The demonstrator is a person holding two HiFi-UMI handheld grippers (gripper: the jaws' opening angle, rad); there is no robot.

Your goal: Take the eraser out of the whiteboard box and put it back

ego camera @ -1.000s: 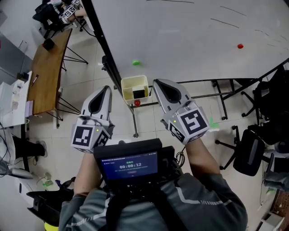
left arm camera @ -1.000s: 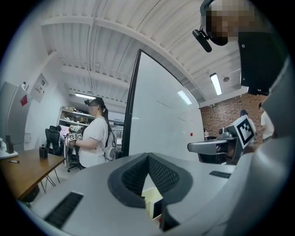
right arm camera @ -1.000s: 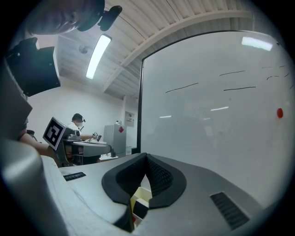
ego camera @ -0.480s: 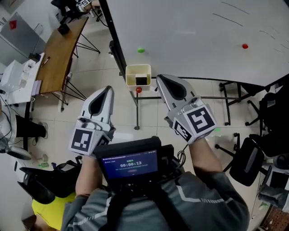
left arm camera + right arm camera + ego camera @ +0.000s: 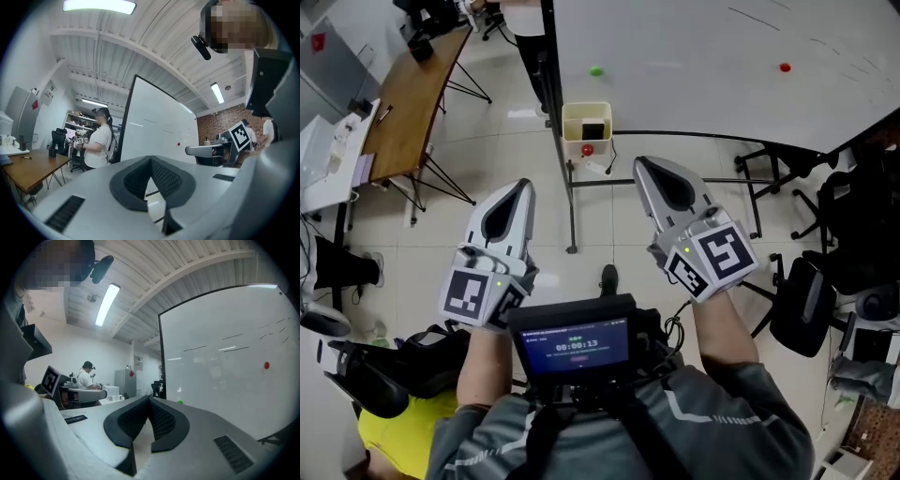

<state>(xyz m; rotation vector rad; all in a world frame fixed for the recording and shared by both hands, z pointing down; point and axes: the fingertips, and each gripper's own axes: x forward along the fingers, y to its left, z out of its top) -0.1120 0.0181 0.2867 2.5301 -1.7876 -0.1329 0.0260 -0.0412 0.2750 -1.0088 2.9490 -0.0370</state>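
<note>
The cream whiteboard box [image 5: 586,111] hangs at the whiteboard's [image 5: 703,66] lower edge, with the dark eraser [image 5: 593,130] lying inside it and a red magnet [image 5: 587,149] just below. My left gripper [image 5: 518,185] is shut and holds nothing, well short of the box and to its left. My right gripper [image 5: 642,165] is also shut and empty, nearer the box and to its right. In the left gripper view the pads of the left gripper [image 5: 151,159] meet, with the whiteboard [image 5: 159,136] ahead. The right gripper [image 5: 149,401] shows the same beside the whiteboard [image 5: 225,376].
A green magnet [image 5: 596,70] and a red magnet [image 5: 785,67] stick to the board. The board's stand post [image 5: 571,202] runs between my grippers. A wooden desk [image 5: 412,103] stands left and a black chair [image 5: 802,314] right. A person [image 5: 97,143] stands by the board.
The box now sits higher and smaller in the head view. The gap between it and both gripper tips has widened. Both grippers stayed shut.
</note>
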